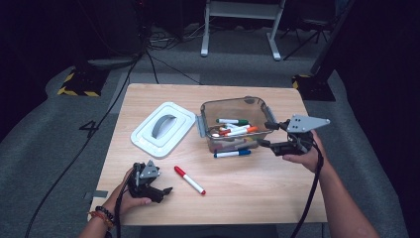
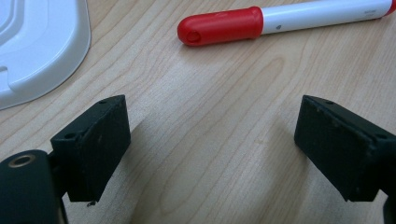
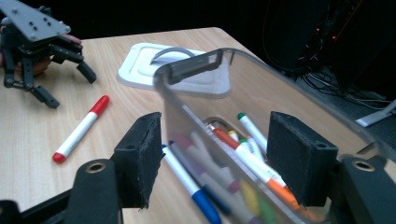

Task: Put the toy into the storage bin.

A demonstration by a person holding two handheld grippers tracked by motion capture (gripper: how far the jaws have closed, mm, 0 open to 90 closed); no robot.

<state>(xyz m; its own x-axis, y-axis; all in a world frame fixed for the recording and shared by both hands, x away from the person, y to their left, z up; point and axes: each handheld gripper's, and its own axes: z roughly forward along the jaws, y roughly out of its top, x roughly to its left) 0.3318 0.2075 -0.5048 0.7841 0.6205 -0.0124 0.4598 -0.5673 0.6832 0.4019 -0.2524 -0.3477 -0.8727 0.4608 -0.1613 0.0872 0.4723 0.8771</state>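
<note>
A clear plastic bin on the table holds several markers. A blue-capped marker lies just outside its front wall, and a red-capped marker lies loose nearer me. My right gripper is at the bin's right end. Its jaws stand open either side of the bin's near corner, and the pads are not pressing on it. My left gripper rests low at the front left, open over bare wood, with the red marker just beyond its jaws.
A white lid with a grey handle lies flat left of the bin, close to the left gripper. The wooden table ends a short way behind the bin. Cables and stands sit on the dark floor beyond.
</note>
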